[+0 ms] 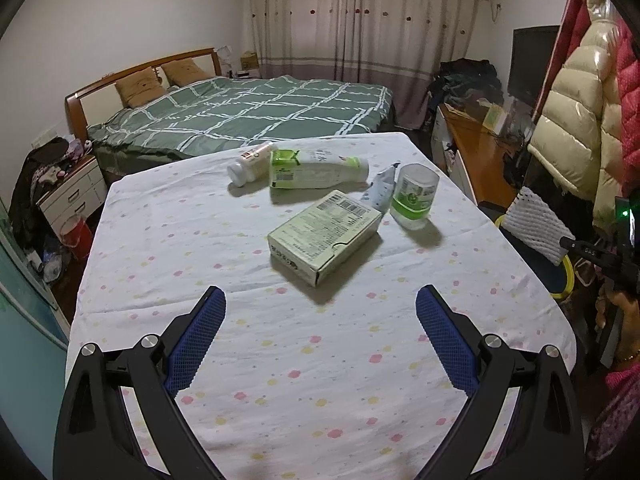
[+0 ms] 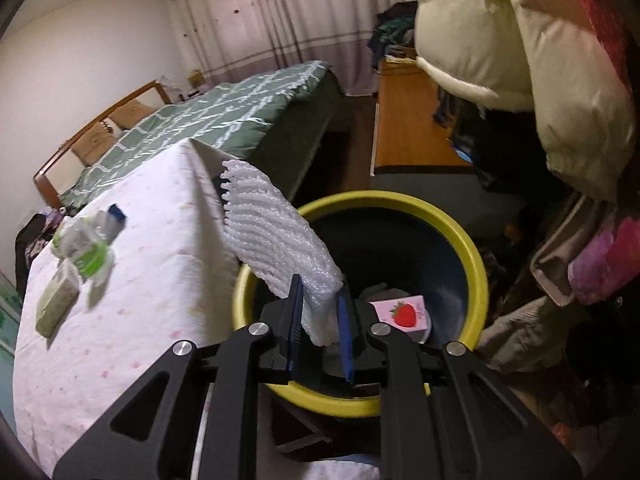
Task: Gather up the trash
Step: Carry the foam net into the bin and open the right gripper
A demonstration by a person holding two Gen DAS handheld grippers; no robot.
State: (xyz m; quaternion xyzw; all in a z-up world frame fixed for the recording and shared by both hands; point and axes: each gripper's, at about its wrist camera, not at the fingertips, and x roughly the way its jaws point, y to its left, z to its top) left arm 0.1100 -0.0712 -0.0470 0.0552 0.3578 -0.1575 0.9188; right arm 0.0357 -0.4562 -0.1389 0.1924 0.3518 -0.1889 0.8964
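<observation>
Currently binning | right gripper point(image 2: 320, 312) is pinching one white foam net point(image 2: 276, 248) over the yellow-rimmed bin point(image 2: 472, 248), ready for dropping | left gripper point(image 1: 320, 336) is hovering wide open, empty, above the surface point(image 1: 320, 392) | five items are waiting there: one box point(image 1: 324, 236), three bottles, one small pack.

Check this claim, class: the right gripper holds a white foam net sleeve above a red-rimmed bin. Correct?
Not quite. In the right wrist view the right gripper holds the white foam net sleeve above a bin whose rim is yellow, not red.
</observation>
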